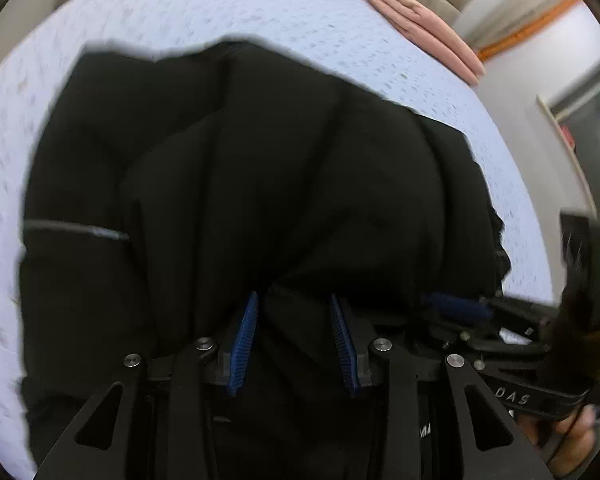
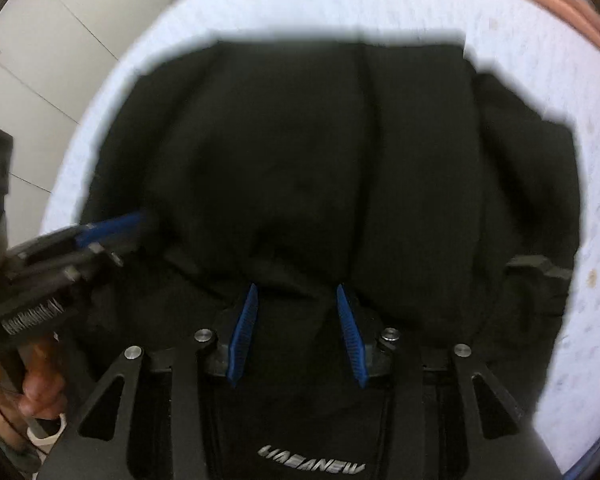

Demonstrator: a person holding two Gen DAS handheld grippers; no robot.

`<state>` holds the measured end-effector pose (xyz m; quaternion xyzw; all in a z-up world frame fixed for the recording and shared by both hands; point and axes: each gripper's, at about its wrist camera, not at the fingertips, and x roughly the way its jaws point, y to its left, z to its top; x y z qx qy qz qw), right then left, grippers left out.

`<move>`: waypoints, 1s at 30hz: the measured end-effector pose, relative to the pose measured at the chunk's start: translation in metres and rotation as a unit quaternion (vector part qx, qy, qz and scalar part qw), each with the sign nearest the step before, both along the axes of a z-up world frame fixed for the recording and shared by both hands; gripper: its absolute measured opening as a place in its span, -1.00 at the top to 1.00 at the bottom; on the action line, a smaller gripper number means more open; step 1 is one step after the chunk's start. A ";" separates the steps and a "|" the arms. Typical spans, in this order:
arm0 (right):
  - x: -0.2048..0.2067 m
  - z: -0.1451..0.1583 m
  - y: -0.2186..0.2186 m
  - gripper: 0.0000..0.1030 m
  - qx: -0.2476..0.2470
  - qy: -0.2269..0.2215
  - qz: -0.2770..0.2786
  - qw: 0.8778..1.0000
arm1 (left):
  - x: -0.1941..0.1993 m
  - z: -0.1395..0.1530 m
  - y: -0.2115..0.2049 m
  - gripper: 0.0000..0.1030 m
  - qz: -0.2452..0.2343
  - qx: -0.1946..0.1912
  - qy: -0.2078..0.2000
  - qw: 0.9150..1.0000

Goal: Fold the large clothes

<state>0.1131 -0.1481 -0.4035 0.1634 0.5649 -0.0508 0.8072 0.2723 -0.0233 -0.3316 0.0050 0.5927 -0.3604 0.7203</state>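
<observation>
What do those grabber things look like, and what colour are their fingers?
Each hand-held gripper is black, with angular link arms that have triangular cut-outs and round silver bolts. The left hand-held gripper and the right hand-held gripper both have two ribbed blue finger pads. The side of the right one shows white letters "DAS". The side of the left one shows a silver coil spring.

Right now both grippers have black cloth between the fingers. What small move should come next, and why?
Probably carry the held edge a little further forward over the garment, both grippers together. The left gripper and right gripper each pinch a bunch of cloth, and it hangs in loose folds above the bed, so the fold looks not yet laid down. The blur makes this uncertain.
</observation>
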 end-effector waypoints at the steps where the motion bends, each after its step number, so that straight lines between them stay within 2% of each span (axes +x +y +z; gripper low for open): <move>1: -0.004 -0.003 -0.003 0.22 0.010 -0.016 -0.003 1.000 | 0.003 0.000 0.001 0.24 0.004 -0.003 0.001 1.000; 4: -0.006 0.001 -0.009 0.25 0.031 -0.018 -0.004 0.999 | 0.001 0.007 0.000 0.25 0.001 0.005 -0.005 1.000; 7: -0.011 0.014 -0.011 0.25 0.038 -0.019 0.004 0.999 | -0.004 0.025 0.002 0.25 -0.007 0.013 -0.013 1.000; 10: -0.027 0.039 -0.017 0.17 0.027 -0.039 0.015 0.999 | -0.013 0.047 0.012 0.25 -0.010 0.005 -0.020 1.000; 13: -0.051 0.055 -0.015 0.14 0.010 -0.051 0.023 0.998 | -0.026 0.059 0.024 0.24 -0.017 -0.019 -0.006 1.000; 16: -0.052 0.036 -0.017 0.11 0.008 -0.028 0.020 0.999 | -0.030 0.041 0.032 0.23 -0.005 0.000 0.001 1.000; 19: -0.042 0.002 -0.019 0.15 0.002 0.012 0.004 1.000 | -0.032 0.015 0.021 0.23 -0.003 0.025 0.016 1.000; 22: -0.041 0.000 -0.016 0.14 -0.006 0.001 -0.006 1.000 | -0.022 0.008 0.020 0.21 0.000 0.013 0.024 1.000; 26: -0.053 0.006 -0.016 0.15 0.005 0.001 -0.031 1.000 | -0.028 0.029 0.037 0.23 -0.015 0.003 0.007 1.000; 30: -0.088 0.028 -0.015 0.11 0.024 -0.021 -0.067 0.997 | -0.042 0.058 0.074 0.23 -0.018 -0.007 -0.011 1.000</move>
